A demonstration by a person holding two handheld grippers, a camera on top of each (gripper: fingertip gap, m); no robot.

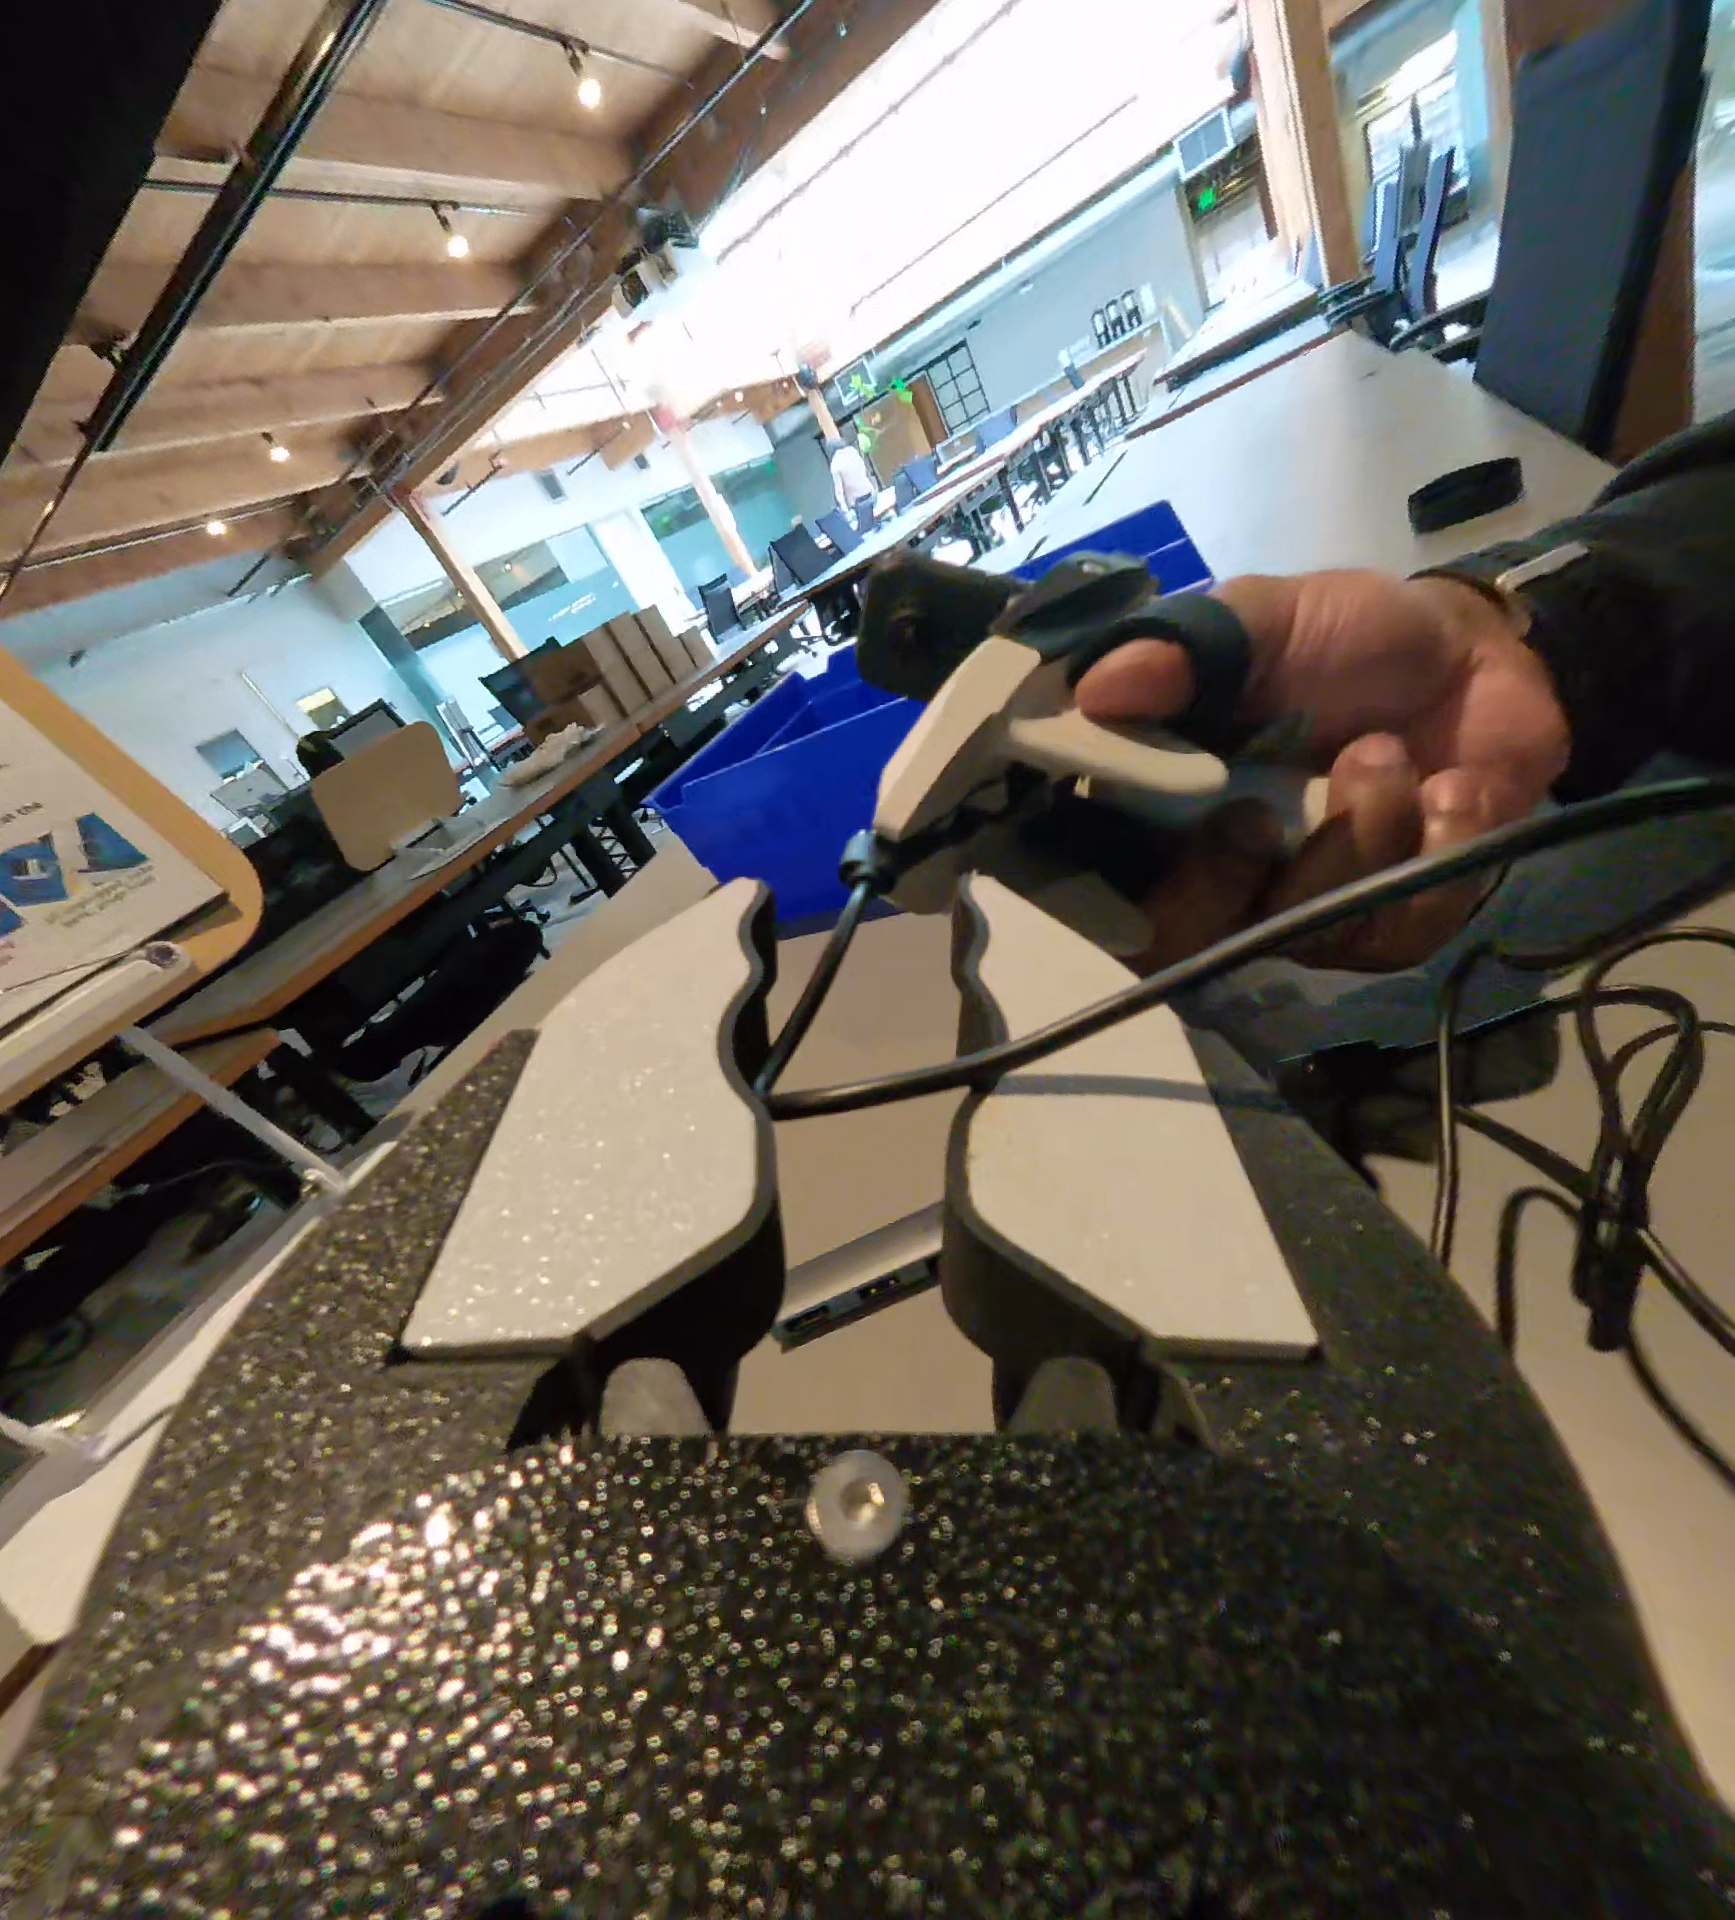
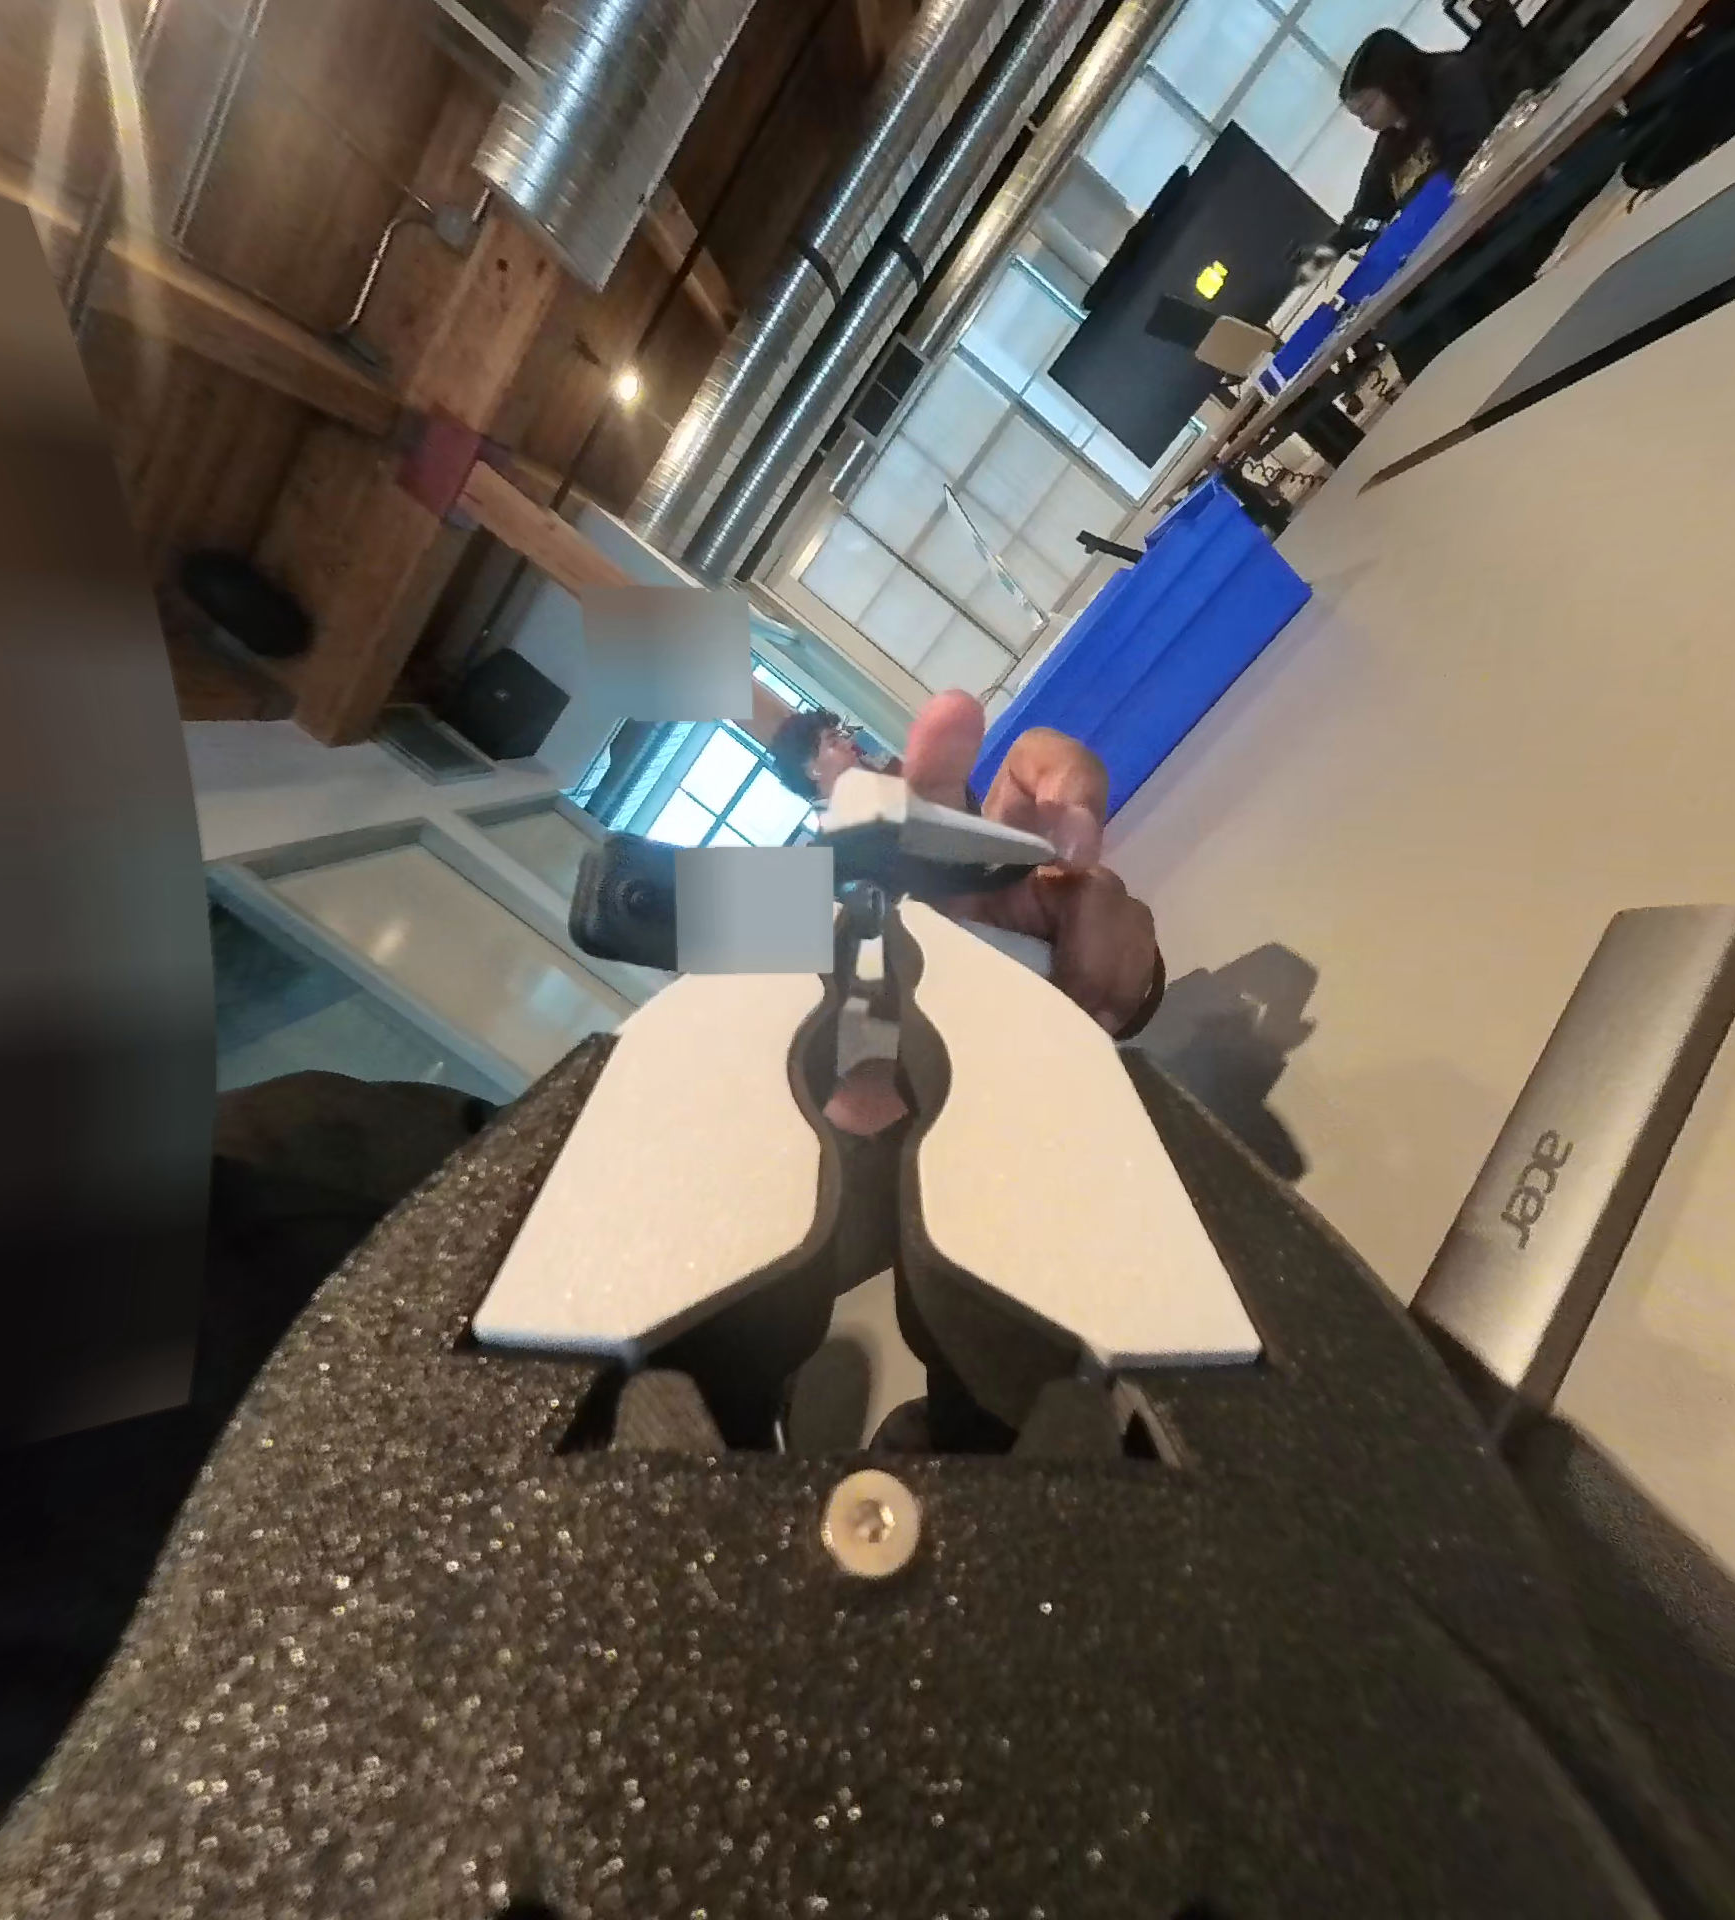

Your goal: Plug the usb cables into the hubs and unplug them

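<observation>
In the left wrist view my left gripper point(image 1: 863, 914) is open above the white table point(image 1: 1725, 1558). A grey USB hub point(image 1: 858, 1299) lies under it, its ports showing between the finger bases. My right gripper point(image 1: 878, 836), held in a hand, is shut on the plug end of a black USB cable point(image 1: 1050, 1029) just beyond my left fingertips. The cable hangs down and curves off right. In the right wrist view my right gripper point(image 2: 868, 935) is nearly closed on the black plug point(image 2: 858, 930). A grey hub point(image 2: 1590, 1143) lies on the table to its right.
A tangle of black cables point(image 1: 1621, 1143) lies on the table at right. Blue bins point(image 1: 790, 790) stand behind the grippers and also show in the right wrist view point(image 2: 1154, 644). A sign on a stand point(image 1: 42, 831) is at left. A black disc point(image 1: 1465, 494) sits farther back. Less than 4 cm separates the two grippers' tips.
</observation>
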